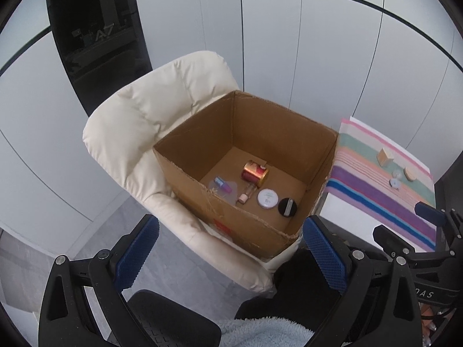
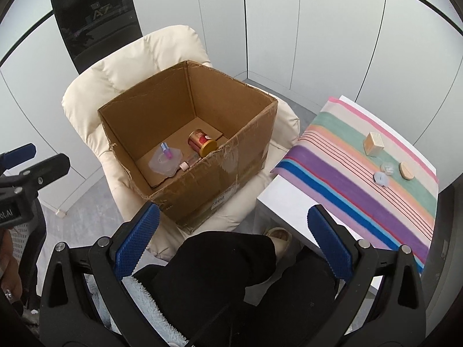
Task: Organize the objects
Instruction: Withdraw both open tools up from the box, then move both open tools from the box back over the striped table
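Left tool [image 1: 230, 245] and right tool [image 2: 233, 241] both wide, empty. Box [image 2: 202, 196] at 11 o'clock w/ tin [image 2: 201, 142] inside. Wood block [image 2: 373, 143] on table [image 2: 285, 199], 2 o'clock: prob. light, stiff; grip flat sides.

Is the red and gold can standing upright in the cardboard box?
No, the red and gold can lies on its side on the cardboard box floor.
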Demonstrator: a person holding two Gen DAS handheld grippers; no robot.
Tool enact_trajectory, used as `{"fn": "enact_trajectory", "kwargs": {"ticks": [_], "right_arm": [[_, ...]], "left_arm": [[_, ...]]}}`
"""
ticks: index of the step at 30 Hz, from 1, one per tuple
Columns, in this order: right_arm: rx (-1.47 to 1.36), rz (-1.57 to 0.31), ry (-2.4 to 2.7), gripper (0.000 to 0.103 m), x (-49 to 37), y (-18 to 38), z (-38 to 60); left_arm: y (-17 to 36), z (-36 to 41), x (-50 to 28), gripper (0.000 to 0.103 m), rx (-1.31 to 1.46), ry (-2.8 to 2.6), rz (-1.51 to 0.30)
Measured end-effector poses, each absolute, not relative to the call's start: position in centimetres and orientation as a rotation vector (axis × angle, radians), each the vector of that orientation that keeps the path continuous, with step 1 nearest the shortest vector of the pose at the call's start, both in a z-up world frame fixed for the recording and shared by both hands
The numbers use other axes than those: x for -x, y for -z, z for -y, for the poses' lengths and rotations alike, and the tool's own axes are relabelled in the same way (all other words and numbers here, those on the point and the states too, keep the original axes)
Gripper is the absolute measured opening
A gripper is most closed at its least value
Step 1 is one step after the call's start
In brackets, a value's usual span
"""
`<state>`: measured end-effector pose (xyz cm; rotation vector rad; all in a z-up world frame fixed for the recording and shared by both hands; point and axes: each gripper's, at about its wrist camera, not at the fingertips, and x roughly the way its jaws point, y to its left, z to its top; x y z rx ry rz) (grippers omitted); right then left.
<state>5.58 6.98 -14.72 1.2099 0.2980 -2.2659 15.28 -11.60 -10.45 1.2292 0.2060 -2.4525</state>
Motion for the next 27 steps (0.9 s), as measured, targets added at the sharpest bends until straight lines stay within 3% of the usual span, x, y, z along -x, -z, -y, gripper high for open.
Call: {"fn": "enact_trajectory", "kwargs": {"ticks": [10,27], "right_arm": [[-1.201,-0.251,2.329,0.103,-5.5,14.0,-9.5],[-1.297,-0.016,2.682,0.103,-5.6,12.7,-25.4]], "left_arm": [[10.5,8.9,-14.5,0.1,-1.121,2.566,-0.093],[11.5,-2.9,-7.6,0.1,-1.306,2.88,-0.044]]}}
